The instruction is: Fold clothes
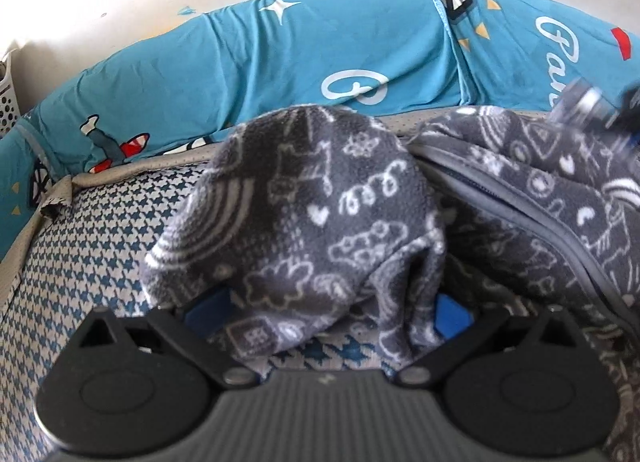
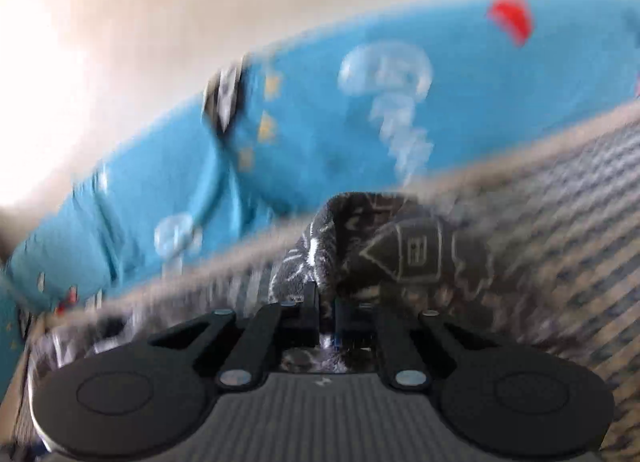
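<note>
The left hand-held gripper [image 1: 326, 312] stands wide, its blue pads either side of a bunched fold of the grey patterned fleece garment [image 1: 304, 222]. The garment lies on the houndstooth bed cover [image 1: 88, 254], extending toward 3 o'clock. The right hand-held gripper [image 2: 326, 302] is narrow, pinching the garment's edge. At 12 o'clock lies a blue printed bolster [image 1: 248, 50].

A houndstooth cover [image 1: 80, 246] lies below teal printed bedding [image 1: 248, 62], near a white basket [image 1: 8, 98].
</note>
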`<state>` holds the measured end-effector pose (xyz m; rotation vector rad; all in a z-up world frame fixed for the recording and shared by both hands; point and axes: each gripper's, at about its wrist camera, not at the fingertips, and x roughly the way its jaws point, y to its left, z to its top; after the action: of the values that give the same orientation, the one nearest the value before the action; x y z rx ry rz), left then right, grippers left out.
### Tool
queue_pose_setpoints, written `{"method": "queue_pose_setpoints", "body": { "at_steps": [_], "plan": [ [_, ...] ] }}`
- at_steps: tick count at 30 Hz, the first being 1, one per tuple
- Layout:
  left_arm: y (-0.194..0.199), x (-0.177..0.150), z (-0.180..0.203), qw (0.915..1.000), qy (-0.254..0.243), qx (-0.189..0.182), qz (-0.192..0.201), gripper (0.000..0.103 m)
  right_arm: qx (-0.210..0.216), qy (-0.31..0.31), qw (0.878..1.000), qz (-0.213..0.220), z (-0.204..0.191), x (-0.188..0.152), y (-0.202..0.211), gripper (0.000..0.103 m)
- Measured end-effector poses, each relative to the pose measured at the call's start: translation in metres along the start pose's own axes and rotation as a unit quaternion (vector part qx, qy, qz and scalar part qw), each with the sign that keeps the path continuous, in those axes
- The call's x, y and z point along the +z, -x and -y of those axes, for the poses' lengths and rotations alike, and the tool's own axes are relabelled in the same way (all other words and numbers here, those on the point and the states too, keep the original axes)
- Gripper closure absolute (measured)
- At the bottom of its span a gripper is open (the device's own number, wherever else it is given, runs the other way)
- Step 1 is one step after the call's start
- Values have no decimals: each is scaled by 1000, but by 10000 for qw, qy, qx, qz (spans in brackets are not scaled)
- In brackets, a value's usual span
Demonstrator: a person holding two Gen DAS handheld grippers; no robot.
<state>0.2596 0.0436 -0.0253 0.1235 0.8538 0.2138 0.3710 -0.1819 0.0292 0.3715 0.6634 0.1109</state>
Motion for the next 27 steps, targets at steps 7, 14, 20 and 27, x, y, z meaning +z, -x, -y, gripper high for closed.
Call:
{"method": "queue_pose_setpoints", "body": {
  "at_steps": [7, 14, 20, 27],
  "plan": [
    [10, 8, 2, 10000, -29, 37, -7, 0, -843, -400, 9886, 1183, 32, 28, 59, 96],
    [9, 18, 0, 9978, -17, 658, -113, 0, -2047, -941, 9531, 2020, 76, 49, 100, 95],
    [16, 26, -13, 9987, 398, 330, 17, 0, -2672, -1095, 9452, 1524, 102, 53, 94, 78],
    [21, 24, 4, 9995, 212, -241, 67, 0, -2199, -312, 9653, 1371, 77, 36, 105, 63]
  ]
}}
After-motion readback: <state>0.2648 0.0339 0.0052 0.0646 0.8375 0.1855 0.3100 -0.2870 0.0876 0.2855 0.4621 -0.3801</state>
